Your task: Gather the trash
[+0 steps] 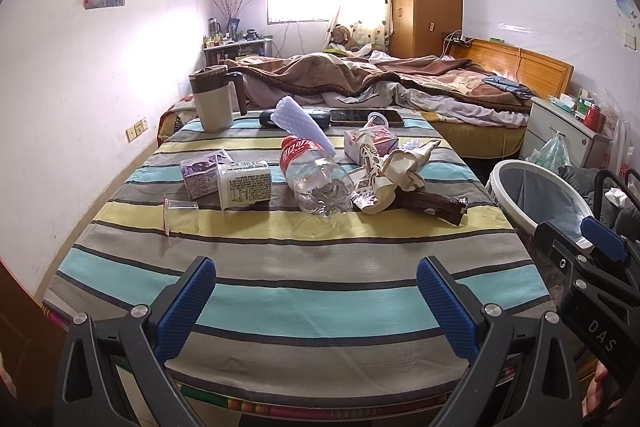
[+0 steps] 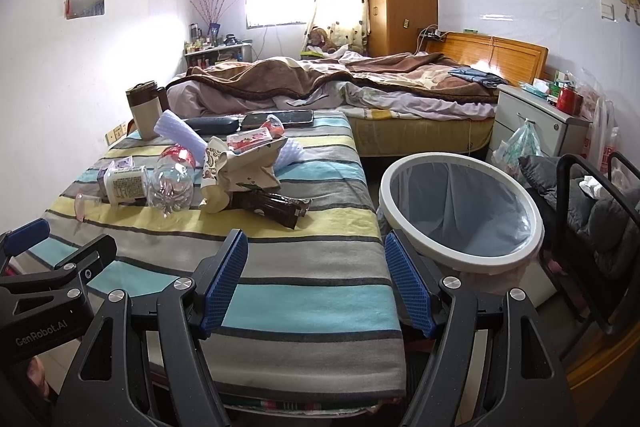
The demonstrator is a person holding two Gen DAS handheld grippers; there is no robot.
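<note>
Both tongs, left (image 1: 316, 301) and right (image 2: 316, 285), gape, holding nothing. Trash on striped counter (image 1: 304, 267): plastic bottle (image 1: 318, 183), carton (image 1: 244, 183) left of bottle, brown wrapper (image 1: 434, 205) right. Bin (image 2: 460, 211) beyond wrapper.

brown wrapper (image 1: 434, 205) partly under crumpled paper bag (image 1: 390, 173)
</note>
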